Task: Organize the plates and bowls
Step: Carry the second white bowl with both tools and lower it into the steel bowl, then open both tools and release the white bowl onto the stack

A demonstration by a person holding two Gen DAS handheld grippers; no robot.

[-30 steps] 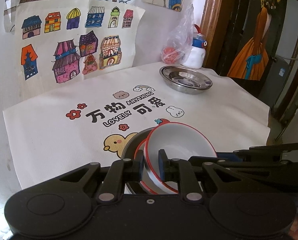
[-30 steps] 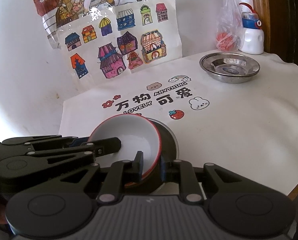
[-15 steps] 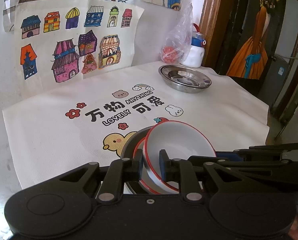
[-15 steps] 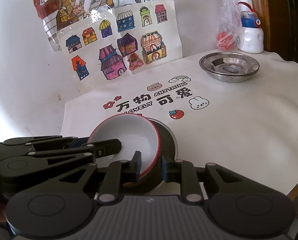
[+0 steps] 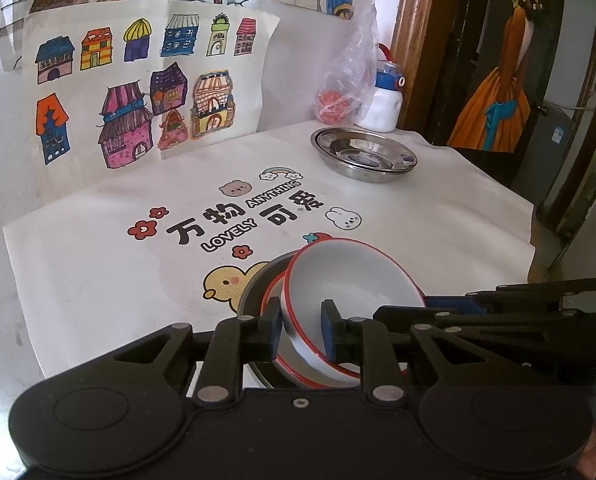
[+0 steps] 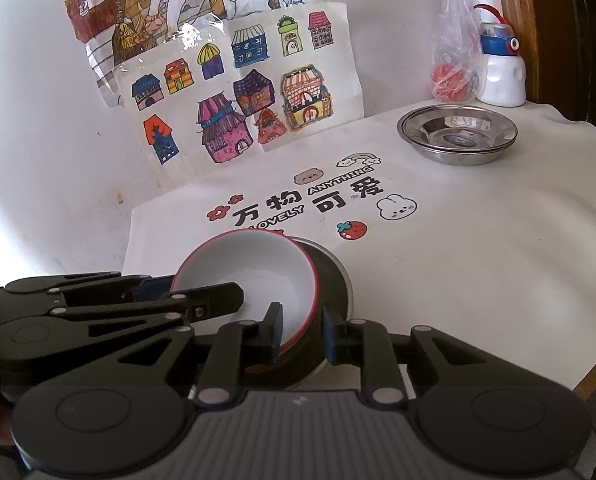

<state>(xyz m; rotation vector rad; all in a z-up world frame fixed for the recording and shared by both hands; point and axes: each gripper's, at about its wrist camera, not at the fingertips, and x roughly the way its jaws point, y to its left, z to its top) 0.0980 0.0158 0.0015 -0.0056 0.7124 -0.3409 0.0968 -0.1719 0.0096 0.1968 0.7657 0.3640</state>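
Left gripper [image 5: 301, 322]: your fingers straddled the near rim of the red-rimmed bowl [image 5: 349, 288], gapped, not clamped.
Right gripper [image 6: 301, 330]: your fingers stood apart either side of the same bowl's rim.
Red-rimmed bowl: it sat tilted, nested in a second red-rimmed bowl [image 5: 273, 294] inside a steel bowl [image 6: 335, 280] on the bench [image 6: 477, 248].
Steel plates [image 6: 457, 132]: stacked at the far right, well apart.

A white bowl with a red rim [image 5: 349, 280] sits tilted atop another like it, both nested in a dark metal bowl [image 6: 333, 276] near the tabletop's front edge. Stacked steel plates [image 5: 363, 154] rest well apart, toward the back.
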